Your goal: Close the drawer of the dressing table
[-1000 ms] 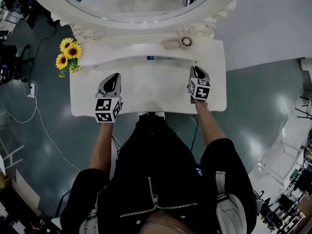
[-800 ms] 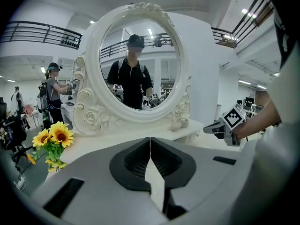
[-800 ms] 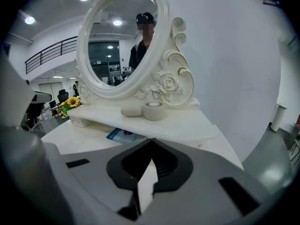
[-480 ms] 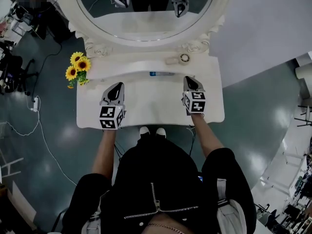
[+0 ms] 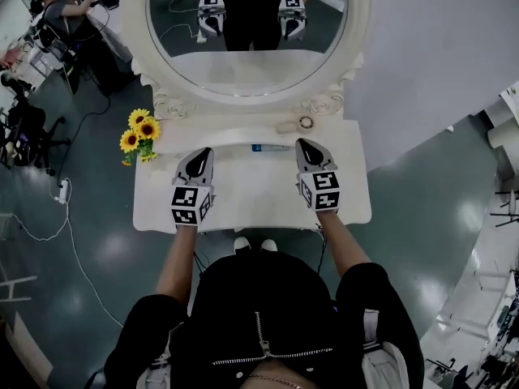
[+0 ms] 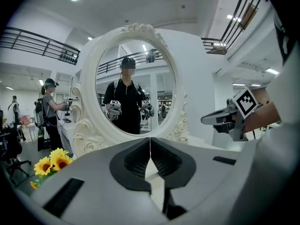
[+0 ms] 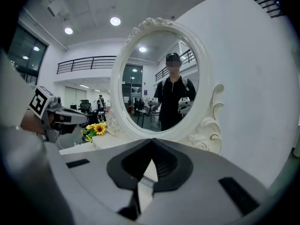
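Observation:
The white dressing table (image 5: 251,197) stands in front of me under its oval mirror (image 5: 243,31). Its top hides the drawer in the head view; nothing sticks out past the front edge. My left gripper (image 5: 203,153) hovers over the left half of the top, jaws shut and empty (image 6: 150,139). My right gripper (image 5: 303,145) hovers over the right half, also shut with nothing in it (image 7: 151,142). Each shows in the other's view: the right gripper (image 6: 206,120), the left gripper (image 7: 88,119). Both point toward the mirror, which reflects them.
Sunflowers (image 5: 139,136) stand at the table's back left corner. A blue pen-like item (image 5: 268,147) and a small round item (image 5: 306,122) lie near the mirror base. Cables and a power strip (image 5: 62,191) lie on the floor at left. A person (image 5: 61,10) works at the far left.
Both grippers have risen above the table top, the right one more. The right jaws have closed. The head view has tilted up, so more of the mirror shows.

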`<state>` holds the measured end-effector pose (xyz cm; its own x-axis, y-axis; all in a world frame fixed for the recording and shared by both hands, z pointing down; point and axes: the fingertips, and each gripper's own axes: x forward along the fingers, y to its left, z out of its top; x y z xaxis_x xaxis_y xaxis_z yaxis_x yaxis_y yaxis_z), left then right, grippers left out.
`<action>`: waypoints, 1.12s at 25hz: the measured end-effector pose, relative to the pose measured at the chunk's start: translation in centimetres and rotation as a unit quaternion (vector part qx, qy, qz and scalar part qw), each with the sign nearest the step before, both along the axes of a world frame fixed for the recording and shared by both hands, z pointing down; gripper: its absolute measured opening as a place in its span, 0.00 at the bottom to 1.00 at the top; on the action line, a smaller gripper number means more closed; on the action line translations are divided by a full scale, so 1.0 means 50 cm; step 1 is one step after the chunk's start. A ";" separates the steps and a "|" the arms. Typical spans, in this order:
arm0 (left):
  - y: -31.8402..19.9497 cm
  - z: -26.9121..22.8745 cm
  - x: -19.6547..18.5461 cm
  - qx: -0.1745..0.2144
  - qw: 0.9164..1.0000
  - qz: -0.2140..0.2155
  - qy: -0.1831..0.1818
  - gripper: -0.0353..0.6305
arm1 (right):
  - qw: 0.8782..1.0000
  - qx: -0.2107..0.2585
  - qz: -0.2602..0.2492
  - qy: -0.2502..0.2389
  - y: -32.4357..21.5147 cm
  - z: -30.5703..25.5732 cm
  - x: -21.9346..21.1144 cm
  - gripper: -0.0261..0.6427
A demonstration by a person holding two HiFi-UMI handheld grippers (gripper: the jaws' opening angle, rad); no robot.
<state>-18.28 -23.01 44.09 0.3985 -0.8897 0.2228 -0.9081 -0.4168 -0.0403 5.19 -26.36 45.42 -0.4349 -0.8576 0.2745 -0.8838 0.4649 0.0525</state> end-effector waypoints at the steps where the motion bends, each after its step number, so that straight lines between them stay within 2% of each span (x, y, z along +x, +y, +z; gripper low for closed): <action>1: 0.000 -0.007 0.004 0.004 1.000 0.002 0.001 0.09 | 1.000 0.004 0.000 -0.001 0.001 -0.009 -0.001 0.05; 17: 0.012 -0.012 0.027 0.003 1.000 0.008 0.017 0.09 | 1.000 0.011 0.013 -0.014 0.033 -0.013 0.026 0.04; 28: 0.023 0.005 0.031 -0.006 1.000 0.007 0.012 0.09 | 1.000 0.014 0.008 -0.013 0.043 -0.018 0.025 0.05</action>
